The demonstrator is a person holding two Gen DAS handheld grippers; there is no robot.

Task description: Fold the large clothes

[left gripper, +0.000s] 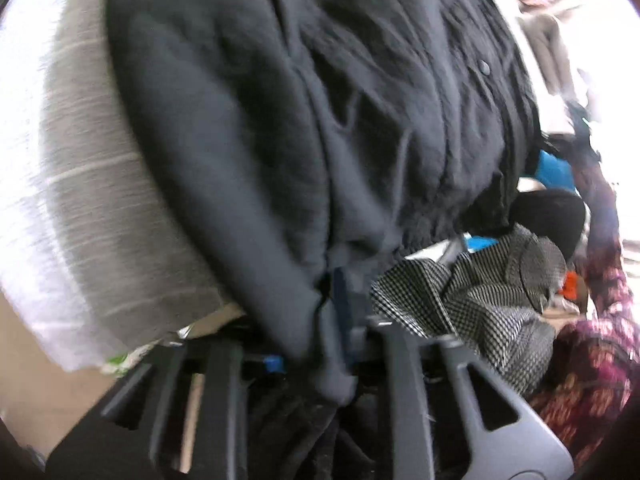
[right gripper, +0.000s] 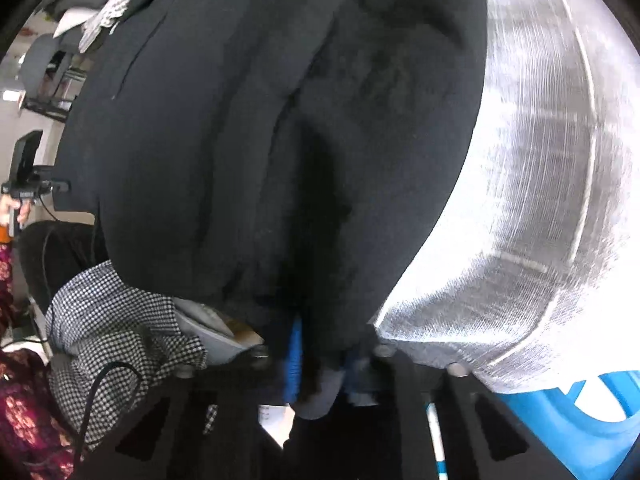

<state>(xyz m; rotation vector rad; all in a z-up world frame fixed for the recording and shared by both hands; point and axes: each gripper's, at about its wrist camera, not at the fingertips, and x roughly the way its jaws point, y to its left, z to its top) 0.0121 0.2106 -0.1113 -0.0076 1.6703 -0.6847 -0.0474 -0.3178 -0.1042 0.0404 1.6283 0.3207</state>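
No text, label, brand, number or sign can be read in either wrist view. The blue object (right gripper: 580, 408) just right of the right gripper's fingers carries white markings, but they are cut off and blurred beyond reading. A small pale slip (right gripper: 269, 416) seen between the gripper's fingers shows faint marks, too small to make out.

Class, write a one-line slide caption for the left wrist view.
Left claw pinches the dark garment beside checked cloth.
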